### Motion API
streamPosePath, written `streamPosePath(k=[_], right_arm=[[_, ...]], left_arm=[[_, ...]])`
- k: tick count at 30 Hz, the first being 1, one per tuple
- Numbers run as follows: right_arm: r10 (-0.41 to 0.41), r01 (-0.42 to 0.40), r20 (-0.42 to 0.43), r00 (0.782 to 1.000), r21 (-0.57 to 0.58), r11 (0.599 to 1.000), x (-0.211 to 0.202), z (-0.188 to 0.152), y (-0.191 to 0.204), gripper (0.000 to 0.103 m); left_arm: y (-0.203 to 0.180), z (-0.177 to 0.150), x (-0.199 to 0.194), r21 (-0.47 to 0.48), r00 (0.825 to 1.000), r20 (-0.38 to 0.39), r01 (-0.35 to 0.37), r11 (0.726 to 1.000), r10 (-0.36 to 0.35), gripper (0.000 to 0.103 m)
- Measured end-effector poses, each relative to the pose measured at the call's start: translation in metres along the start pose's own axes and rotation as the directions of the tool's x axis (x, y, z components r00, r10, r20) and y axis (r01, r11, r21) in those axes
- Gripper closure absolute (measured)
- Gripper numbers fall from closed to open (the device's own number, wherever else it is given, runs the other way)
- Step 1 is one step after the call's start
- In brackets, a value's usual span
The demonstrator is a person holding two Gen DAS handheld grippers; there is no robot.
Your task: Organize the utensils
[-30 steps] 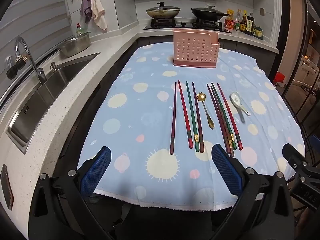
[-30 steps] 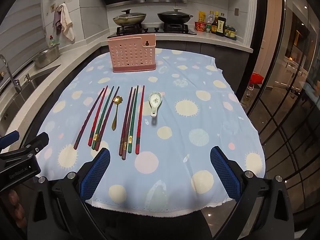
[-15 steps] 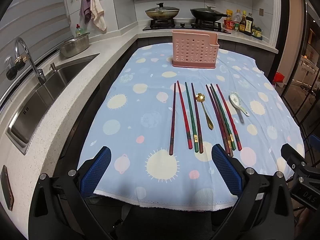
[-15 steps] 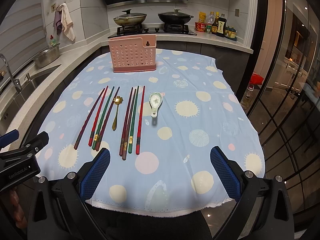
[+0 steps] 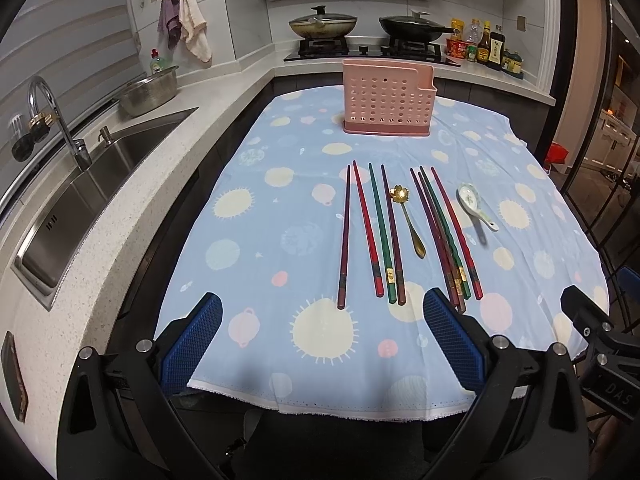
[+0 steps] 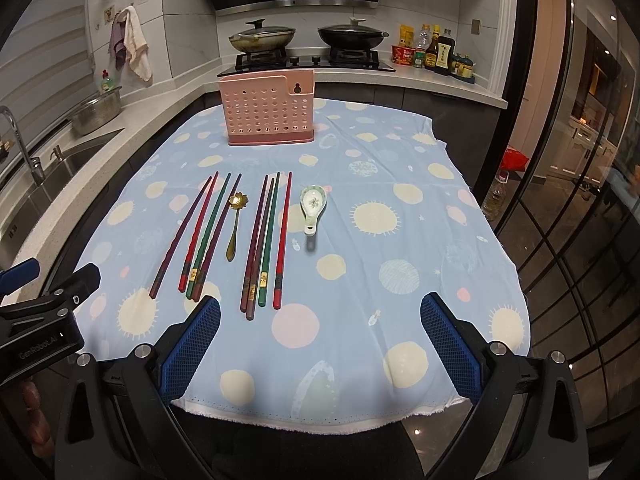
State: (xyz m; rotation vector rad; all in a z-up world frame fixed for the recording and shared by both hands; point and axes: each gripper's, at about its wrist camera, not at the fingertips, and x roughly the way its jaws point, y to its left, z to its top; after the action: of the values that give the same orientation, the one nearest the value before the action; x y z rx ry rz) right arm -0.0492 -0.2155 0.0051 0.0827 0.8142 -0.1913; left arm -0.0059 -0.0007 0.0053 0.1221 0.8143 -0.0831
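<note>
A pink perforated utensil holder [image 5: 387, 100] [image 6: 270, 108] stands at the far side of the table. Several red, green and dark chopsticks [image 5: 374, 232] [image 6: 208, 232] lie side by side in two groups on the blue dotted cloth. A gold flower-headed spoon [image 5: 408, 220] [image 6: 235, 220] lies between the groups. A white ceramic spoon [image 5: 474, 205] [image 6: 313, 206] lies to their right. My left gripper [image 5: 320, 344] is open and empty above the near table edge. My right gripper [image 6: 320, 344] is open and empty too, to the right of the left one.
A sink [image 5: 80, 200] with a tap [image 5: 56, 120] and a steel bowl [image 5: 150, 90] are on the counter at the left. A stove with two pans [image 5: 368, 28] and bottles [image 5: 486, 46] are behind the table. A glass partition [image 6: 580, 200] is at the right.
Both grippers have drifted very slightly; the view is almost the same. The utensils and holder have not moved.
</note>
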Motion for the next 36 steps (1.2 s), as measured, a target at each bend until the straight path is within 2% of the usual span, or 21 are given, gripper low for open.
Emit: streamPosePath(k=[36], right_arm=[[-0.002,0.002,0.004,1.0,-0.002,1.0,-0.0005,-0.0011,0.0001,0.007]], left_arm=[[-0.0031,-0.0004,-0.0019,0.008,1.0,0.006,-0.006,1.0,0.006,0.007]])
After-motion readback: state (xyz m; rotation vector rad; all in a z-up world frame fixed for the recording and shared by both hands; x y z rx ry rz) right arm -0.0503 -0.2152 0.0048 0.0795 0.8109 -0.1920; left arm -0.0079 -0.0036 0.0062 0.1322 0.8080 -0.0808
